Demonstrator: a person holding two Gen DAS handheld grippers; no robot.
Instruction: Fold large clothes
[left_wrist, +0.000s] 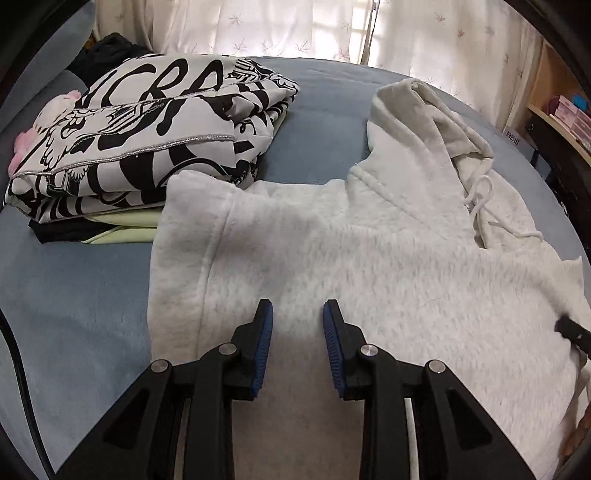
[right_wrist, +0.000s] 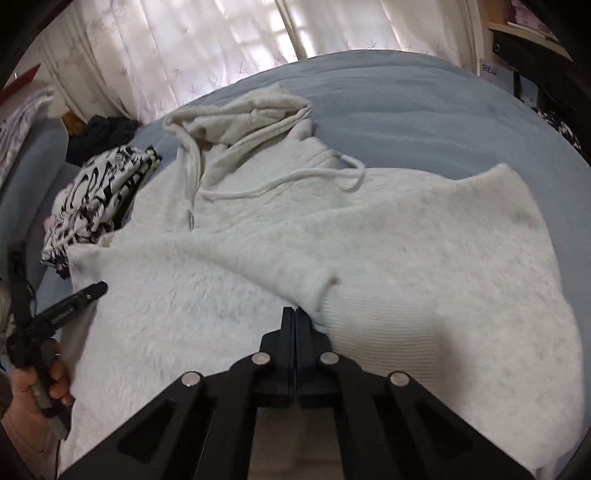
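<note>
A large white fleece hoodie (left_wrist: 369, 258) lies spread on the blue bed (left_wrist: 74, 277), its hood (left_wrist: 417, 122) and drawstrings at the far end. My left gripper (left_wrist: 298, 314) hovers open over the hoodie's body near its left side seam, with nothing between the blue pads. In the right wrist view a sleeve is folded across the hoodie (right_wrist: 258, 277), and its ribbed cuff (right_wrist: 351, 332) ends right beside my right gripper (right_wrist: 295, 312). That gripper's jaws are shut flat together, and no fabric shows between them. The left gripper (right_wrist: 92, 290) appears at the left, held by a hand (right_wrist: 33, 384).
A stack of folded clothes with a black-and-white print on top (left_wrist: 147, 129) sits left of the hoodie, touching its shoulder. Dark garments lie behind it. White curtains (left_wrist: 295, 26) back the bed. A wooden shelf (left_wrist: 565, 110) stands at the right. A black cable (left_wrist: 22, 369) crosses the near left.
</note>
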